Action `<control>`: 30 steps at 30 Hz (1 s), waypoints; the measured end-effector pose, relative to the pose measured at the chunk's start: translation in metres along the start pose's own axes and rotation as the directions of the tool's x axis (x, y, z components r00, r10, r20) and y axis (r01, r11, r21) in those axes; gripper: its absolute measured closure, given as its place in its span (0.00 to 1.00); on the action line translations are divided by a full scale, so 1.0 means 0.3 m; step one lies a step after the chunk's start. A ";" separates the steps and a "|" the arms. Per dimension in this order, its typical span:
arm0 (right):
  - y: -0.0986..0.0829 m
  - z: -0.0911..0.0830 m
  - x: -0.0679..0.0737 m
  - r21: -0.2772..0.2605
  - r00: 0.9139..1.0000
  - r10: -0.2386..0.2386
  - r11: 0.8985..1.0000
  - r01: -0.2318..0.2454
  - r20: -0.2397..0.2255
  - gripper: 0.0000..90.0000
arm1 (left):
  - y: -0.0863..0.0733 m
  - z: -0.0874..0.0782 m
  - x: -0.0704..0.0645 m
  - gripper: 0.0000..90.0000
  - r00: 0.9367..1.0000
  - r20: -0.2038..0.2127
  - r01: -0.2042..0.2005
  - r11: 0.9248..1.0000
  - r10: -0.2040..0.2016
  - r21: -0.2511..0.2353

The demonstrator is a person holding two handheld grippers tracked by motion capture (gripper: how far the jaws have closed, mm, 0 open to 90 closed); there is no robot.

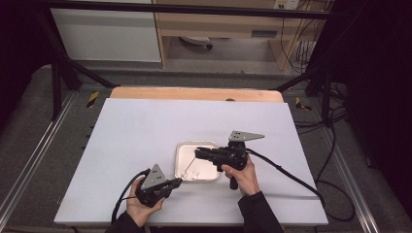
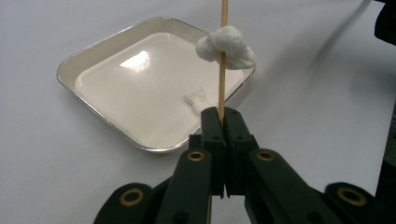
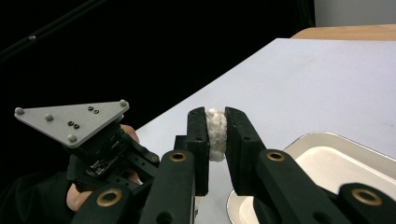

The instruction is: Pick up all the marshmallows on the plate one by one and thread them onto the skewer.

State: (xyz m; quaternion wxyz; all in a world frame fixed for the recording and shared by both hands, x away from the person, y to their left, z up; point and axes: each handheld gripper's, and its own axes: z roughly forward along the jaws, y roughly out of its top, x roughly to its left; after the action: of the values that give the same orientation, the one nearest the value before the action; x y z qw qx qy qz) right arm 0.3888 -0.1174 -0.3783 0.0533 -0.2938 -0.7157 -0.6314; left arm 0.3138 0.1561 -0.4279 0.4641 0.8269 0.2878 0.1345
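My left gripper (image 2: 223, 116) is shut on the lower end of a thin wooden skewer (image 2: 222, 79) that stands upright. A white cotton ball (image 2: 229, 46) is threaded on the skewer, above the jaws. My right gripper (image 3: 216, 121) is shut on a second cotton ball (image 3: 215, 133). In the high view the right gripper (image 1: 197, 153) sits at the skewer's (image 1: 190, 163) upper tip, over a silver foil tray (image 1: 177, 160). The left gripper (image 1: 180, 182) is at the tray's near left corner. A small tuft of cotton (image 2: 198, 100) lies inside the tray (image 2: 84, 60).
The white tabletop (image 1: 141, 131) spreads wide to the left and far side of the tray. A wooden strip (image 1: 194, 93) edges the far side. Black cables (image 1: 291, 177) trail from both grippers toward the near edge. The left gripper's grey plate (image 3: 74, 121) is close beside the right jaws.
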 end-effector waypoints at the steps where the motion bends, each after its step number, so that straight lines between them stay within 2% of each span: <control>1: -0.002 0.001 0.001 -0.002 1.000 -0.001 1.000 0.001 -0.001 0.90 | -0.001 0.000 0.001 0.99 1.000 -0.001 0.006 1.000 -0.006 -0.003; 22: -0.027 0.018 0.011 -0.033 0.999 -0.006 0.999 0.005 -0.037 0.92 | 0.001 0.007 -0.016 0.99 1.000 -0.030 0.008 1.000 -0.009 -0.019; 30: -0.033 0.023 0.014 -0.039 0.999 -0.008 0.999 0.006 -0.047 0.93 | 0.004 0.013 -0.019 0.99 1.000 -0.028 0.006 1.000 -0.006 -0.016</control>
State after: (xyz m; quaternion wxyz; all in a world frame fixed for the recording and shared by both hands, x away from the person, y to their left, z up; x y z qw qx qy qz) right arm 0.3826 -0.1099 -0.3864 0.0626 -0.2773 -0.7029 -0.6520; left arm 0.3116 0.1496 -0.4288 0.4671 0.8202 0.2958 0.1471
